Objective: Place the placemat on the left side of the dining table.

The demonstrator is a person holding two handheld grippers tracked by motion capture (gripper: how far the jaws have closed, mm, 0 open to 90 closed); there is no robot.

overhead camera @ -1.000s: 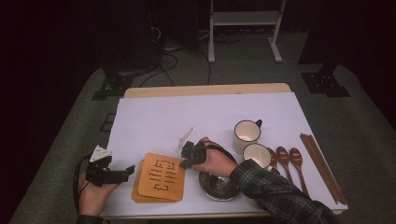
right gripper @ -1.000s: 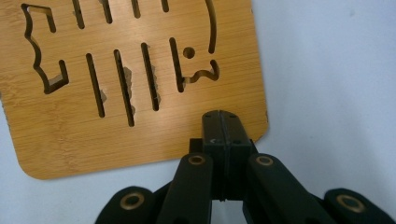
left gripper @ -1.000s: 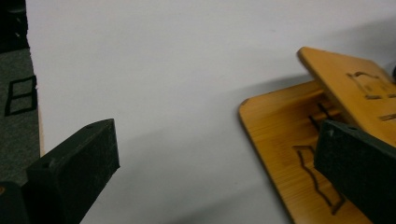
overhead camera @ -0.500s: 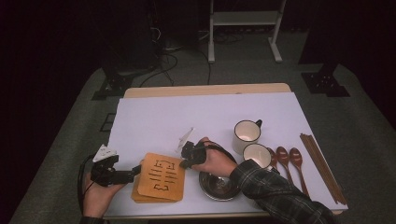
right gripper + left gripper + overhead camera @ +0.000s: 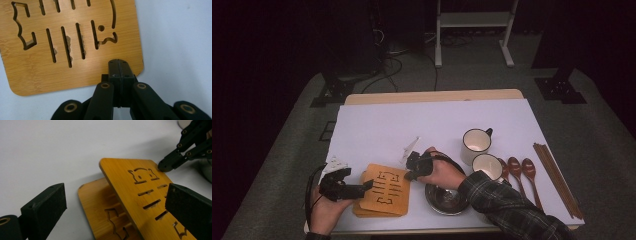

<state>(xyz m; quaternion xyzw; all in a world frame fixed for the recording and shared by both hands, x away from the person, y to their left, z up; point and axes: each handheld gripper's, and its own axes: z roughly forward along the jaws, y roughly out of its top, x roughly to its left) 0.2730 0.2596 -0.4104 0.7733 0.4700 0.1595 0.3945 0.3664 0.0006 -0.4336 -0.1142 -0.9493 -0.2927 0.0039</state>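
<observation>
- Top trivet (image 5: 140, 187) tipped up off lower trivet (image 5: 100, 205), edge pinned under pressed-together right gripper (image 5: 117, 71) tips.
- Left gripper (image 5: 112, 205) spread wide, straddling its raised edge, not yet pinching.
- Lift-off left.

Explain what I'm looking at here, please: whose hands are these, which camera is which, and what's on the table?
A person holds handheld tongs in each hand. The high view looks down on the white table; the other two cameras ride on the tongs. The left tongs stand open beside the stacked bamboo trivets, whose top trivet is tilted up. The right tongs are shut, their tips pressing on that trivet's edge. Also there: a metal bowl, two mugs, wooden spoons and chopsticks.
</observation>
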